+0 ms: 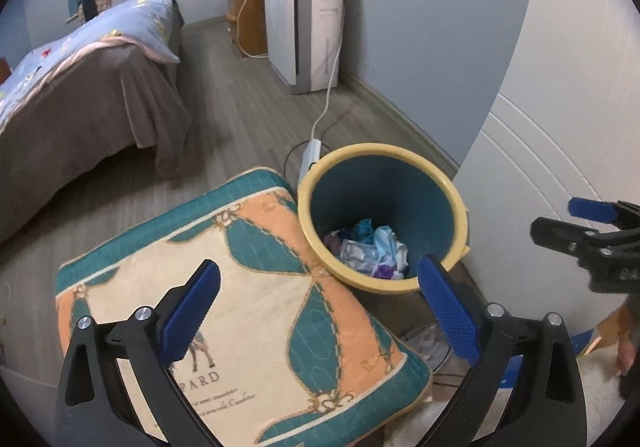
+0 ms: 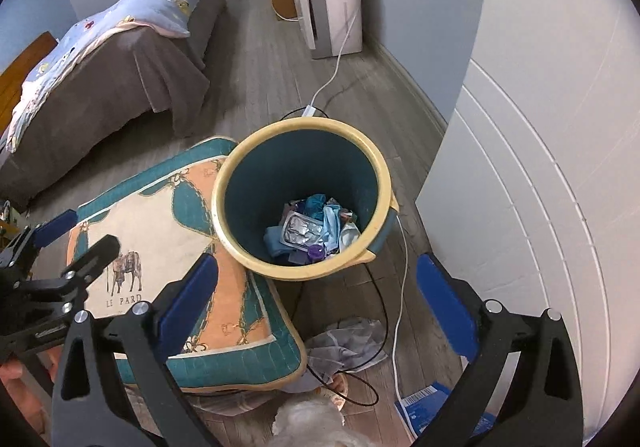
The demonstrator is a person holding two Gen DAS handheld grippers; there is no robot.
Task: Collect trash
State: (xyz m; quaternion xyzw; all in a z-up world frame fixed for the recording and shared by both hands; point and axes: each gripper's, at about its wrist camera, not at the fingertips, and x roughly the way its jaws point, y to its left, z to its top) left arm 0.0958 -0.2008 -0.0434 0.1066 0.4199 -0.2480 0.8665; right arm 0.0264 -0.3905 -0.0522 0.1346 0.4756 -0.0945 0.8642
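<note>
Tongs come nearest: the left tongs (image 1: 316, 307) and right tongs (image 2: 316, 287) both gape wide, gripping nothing; beneath them lies a patterned cushion (image 1: 240, 307), touching a yellow-rimmed teal bin (image 2: 304, 191) on the wooden floor (image 1: 240, 107); crumpled trash (image 2: 316, 227) sits at the bin's bottom; a grey wrapper (image 2: 348, 343) lies on the floor beside the cushion; farther off stand a bed (image 1: 80, 79) and a white appliance (image 1: 308, 27).

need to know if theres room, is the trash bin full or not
Not full. The trash bin holds only a low layer of crumpled wrappers at the bottom; its inner walls show bare above.
</note>
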